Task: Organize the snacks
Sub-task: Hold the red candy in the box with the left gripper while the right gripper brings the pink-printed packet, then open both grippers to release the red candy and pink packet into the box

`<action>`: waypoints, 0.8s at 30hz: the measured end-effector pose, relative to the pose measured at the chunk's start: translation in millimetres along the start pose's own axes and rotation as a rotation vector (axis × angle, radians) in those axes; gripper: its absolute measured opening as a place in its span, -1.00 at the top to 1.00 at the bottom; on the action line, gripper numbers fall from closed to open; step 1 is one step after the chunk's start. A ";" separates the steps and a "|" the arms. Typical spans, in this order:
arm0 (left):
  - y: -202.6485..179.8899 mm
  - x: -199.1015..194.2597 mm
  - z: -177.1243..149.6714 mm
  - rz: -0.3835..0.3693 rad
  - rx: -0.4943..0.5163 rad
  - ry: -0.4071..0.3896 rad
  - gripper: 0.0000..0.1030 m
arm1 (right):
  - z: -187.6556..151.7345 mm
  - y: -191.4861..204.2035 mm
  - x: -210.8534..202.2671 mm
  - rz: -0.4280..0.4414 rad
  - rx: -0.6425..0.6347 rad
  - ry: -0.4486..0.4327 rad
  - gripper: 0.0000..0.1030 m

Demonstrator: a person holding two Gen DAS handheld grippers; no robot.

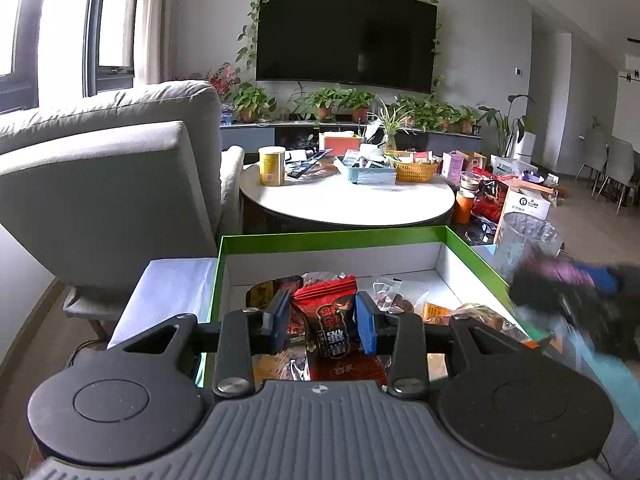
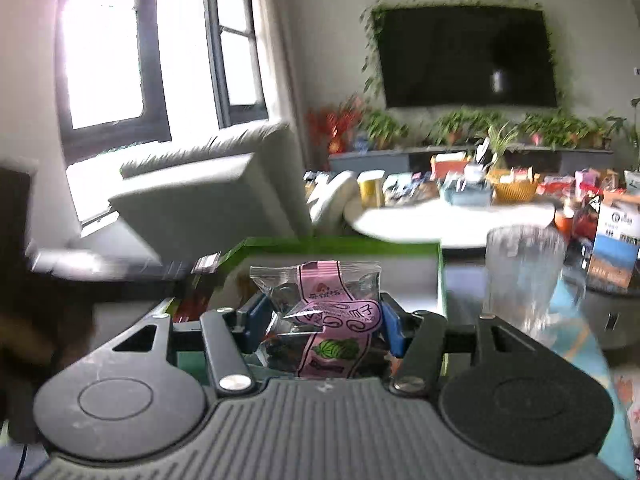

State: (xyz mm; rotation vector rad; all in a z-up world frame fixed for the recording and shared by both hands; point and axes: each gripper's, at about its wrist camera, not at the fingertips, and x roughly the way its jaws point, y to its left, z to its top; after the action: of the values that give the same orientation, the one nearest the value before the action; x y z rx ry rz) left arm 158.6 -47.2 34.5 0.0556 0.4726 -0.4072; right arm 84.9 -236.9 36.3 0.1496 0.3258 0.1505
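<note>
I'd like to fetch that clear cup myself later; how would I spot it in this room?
Find the green-rimmed cardboard box of snacks in front of the round white table. Just right of the box stands the tall ribbed clear glass tumbler, upright. It is the only see-through vessel there; the thing nearest on its right is a printed carton.
</note>
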 end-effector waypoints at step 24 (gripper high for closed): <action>9.4 31.8 -10.7 0.041 -0.014 0.087 0.19 | -9.8 -16.6 59.8 -0.112 0.084 0.065 0.02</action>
State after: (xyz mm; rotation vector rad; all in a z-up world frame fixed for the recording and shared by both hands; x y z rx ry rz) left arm 183.4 -48.8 10.1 0.0698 0.5587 -0.3620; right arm 139.7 -241.7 5.9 0.2092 0.4043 0.0305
